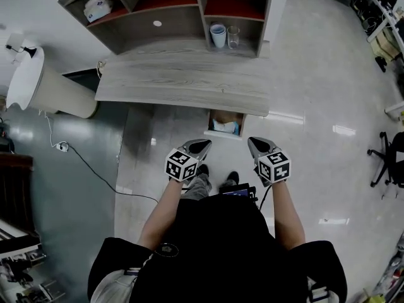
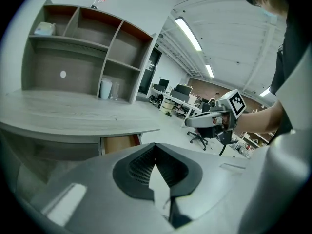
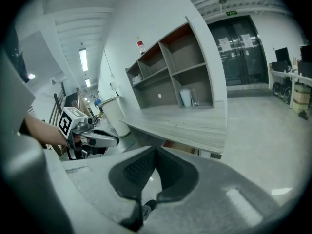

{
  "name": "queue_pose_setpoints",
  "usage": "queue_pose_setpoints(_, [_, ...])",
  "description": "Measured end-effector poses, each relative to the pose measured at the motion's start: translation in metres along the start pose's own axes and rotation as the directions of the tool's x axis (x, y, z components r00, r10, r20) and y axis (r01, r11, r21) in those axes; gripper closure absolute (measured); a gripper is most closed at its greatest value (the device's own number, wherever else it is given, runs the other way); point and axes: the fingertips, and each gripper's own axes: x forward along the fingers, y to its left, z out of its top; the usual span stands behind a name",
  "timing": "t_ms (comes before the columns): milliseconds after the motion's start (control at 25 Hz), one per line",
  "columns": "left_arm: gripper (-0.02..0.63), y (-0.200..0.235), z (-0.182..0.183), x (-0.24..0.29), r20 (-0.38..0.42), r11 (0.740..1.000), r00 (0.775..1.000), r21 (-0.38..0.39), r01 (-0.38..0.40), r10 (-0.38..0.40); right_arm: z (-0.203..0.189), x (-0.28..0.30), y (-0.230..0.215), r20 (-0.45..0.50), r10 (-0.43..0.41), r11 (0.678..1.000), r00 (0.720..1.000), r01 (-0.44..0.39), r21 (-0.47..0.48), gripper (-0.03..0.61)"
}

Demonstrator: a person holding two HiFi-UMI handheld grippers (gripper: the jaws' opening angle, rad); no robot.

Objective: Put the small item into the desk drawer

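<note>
While the grey wooden desk (image 1: 183,81) has its drawer (image 1: 211,122) pulled open, the left gripper (image 1: 204,144) and right gripper (image 1: 253,142) hang at waist height, jaws pressed together and empty, seemingly because the white-and-blue small item (image 1: 226,127) already lies inside.

1. Desk (image 1: 183,81), ahead of left claw (image 1: 203,144) and right claw (image 1: 252,142): grey wood grain.
2. Item (image 1: 225,127) in drawer (image 1: 218,114), between them: white and blue.
3. Cubes (image 1: 182,165) behind claws: black-and-white squares.
4. Floor (image 1: 315,93) below: pale, glossy.
</note>
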Motion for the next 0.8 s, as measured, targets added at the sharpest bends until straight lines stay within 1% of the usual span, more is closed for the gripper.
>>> queue_pose_setpoints(200, [0.615, -0.004, -0.021, -0.01, -0.02, 1.0, 1.0, -0.002, -0.008, 0.008, -0.011, -0.003, 0.013, 0.011, 0.011, 1.0, 1.0, -0.011, 0.003, 0.577])
queue_pose_setpoints(280, [0.615, -0.005, -0.021, -0.01, -0.021, 1.0, 1.0, 0.008, -0.004, 0.004, -0.015, -0.008, 0.017, 0.024, 0.004, 1.0, 1.0, -0.004, 0.02, 0.577])
queue_pose_setpoints(560, [0.617, -0.021, 0.003, -0.021, 0.032, 0.994, 0.996, 0.074, 0.08, -0.083, -0.012, -0.027, 0.029, 0.075, -0.063, 0.996, 0.995, 0.057, 0.072, 0.577])
queue_pose_setpoints(640, [0.617, -0.026, 0.001, -0.031, 0.046, 0.992, 0.994, 0.083, 0.1, -0.104, -0.015, -0.028, 0.04, 0.084, -0.079, 0.994, 0.993, 0.072, 0.079, 0.577])
queue_pose_setpoints(800, [0.617, -0.03, -0.017, -0.05, 0.044, 0.989, 0.991, 0.085, 0.12, -0.124, -0.023, -0.029, 0.07, 0.096, -0.1, 0.992, 0.99, 0.091, 0.087, 0.577])
